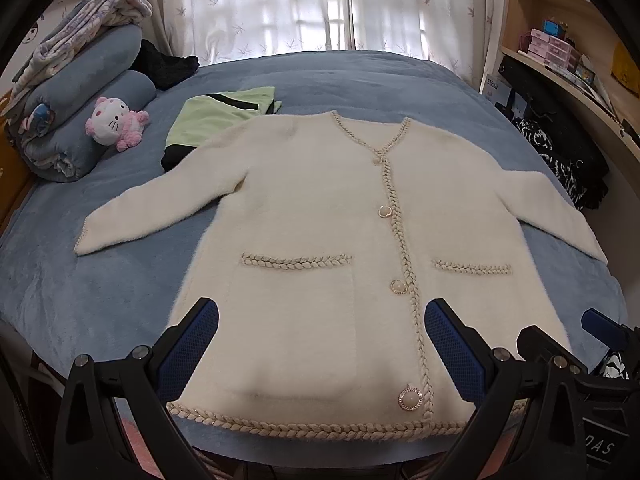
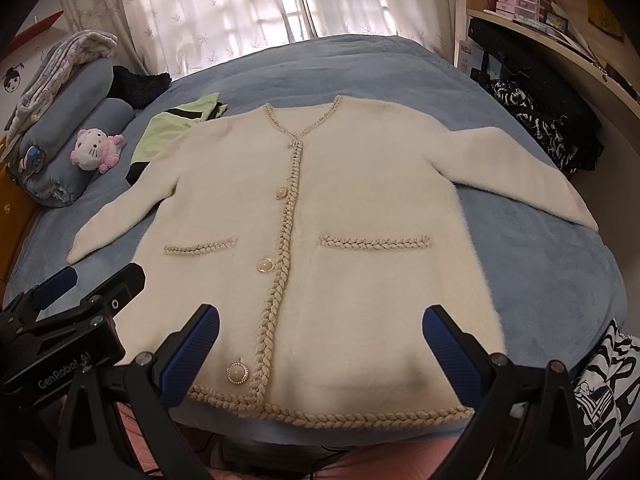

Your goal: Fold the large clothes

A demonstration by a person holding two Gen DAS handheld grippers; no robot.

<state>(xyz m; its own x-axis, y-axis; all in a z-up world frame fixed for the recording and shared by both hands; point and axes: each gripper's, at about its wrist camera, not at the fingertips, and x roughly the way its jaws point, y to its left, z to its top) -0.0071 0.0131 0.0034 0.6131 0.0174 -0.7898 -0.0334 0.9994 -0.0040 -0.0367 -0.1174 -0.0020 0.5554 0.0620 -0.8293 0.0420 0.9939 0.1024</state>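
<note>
**Left wrist view: cardigan spread flat, fold not yet begun**

Nearest the lens, the left gripper (image 1: 320, 344) stands wide apart and empty above the hem, and the right gripper (image 2: 320, 348) hangs the same way beside it, gripping nothing. Both hover over the braided hem (image 1: 320, 428) at the near edge of the blue bed (image 1: 80, 300). I judge this the starting step: the next move probably calls for pinching a sleeve cuff or a hem corner and carrying it across the body.

Further off, the cream cardigan (image 1: 320, 208) lies face up, buttoned, sleeves angled outward, smooth and fluffy. Beyond its left shoulder sits a folded green garment (image 1: 216, 116), then a plush cat (image 1: 114, 124) and rolled bedding (image 1: 80, 92).
</note>
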